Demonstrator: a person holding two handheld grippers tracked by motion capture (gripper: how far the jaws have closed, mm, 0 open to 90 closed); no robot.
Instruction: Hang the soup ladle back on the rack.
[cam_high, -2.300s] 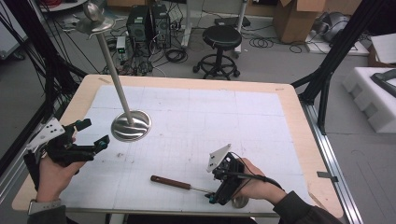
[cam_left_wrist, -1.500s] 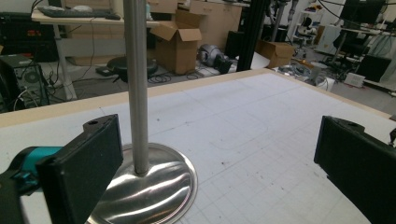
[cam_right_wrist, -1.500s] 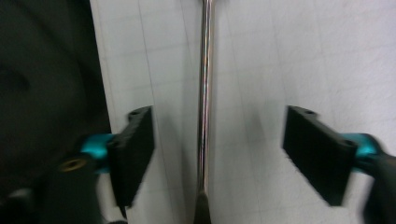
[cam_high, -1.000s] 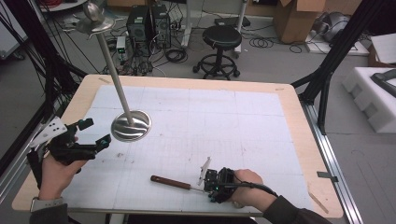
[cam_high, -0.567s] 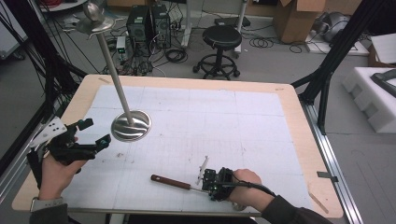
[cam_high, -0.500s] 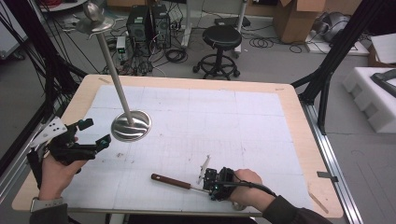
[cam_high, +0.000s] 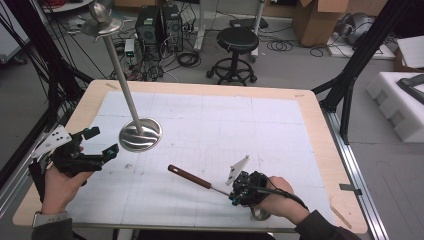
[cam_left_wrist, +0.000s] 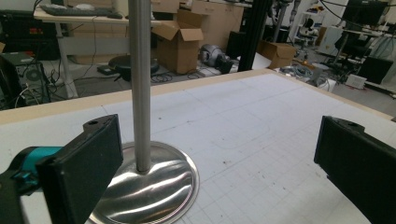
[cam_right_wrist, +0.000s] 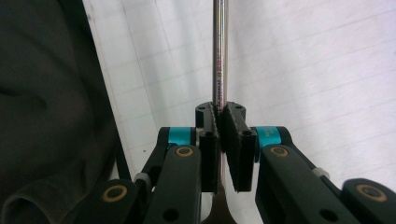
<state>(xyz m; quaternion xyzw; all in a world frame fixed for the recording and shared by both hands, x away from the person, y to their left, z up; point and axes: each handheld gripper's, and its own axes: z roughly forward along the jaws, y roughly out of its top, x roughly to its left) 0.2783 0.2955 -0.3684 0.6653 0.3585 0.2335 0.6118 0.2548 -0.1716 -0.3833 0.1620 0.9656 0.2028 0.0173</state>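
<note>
Gripping the ladle (cam_high: 192, 177) shaft, right fingers (cam_right_wrist: 233, 140) just closed, lifting it; left fingers (cam_left_wrist: 79, 172) open.

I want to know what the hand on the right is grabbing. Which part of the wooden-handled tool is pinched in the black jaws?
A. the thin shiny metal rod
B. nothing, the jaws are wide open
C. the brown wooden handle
A: the right gripper has its jaws closed on the tool's thin metal rod, while the wooden handle sticks out free.

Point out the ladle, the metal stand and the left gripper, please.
ladle (cam_high: 189, 177), high view, on its brown handle.
stand (cam_high: 141, 135), high view, on its round base.
left gripper (cam_high: 102, 142), high view, midway between its open jaws.
</note>
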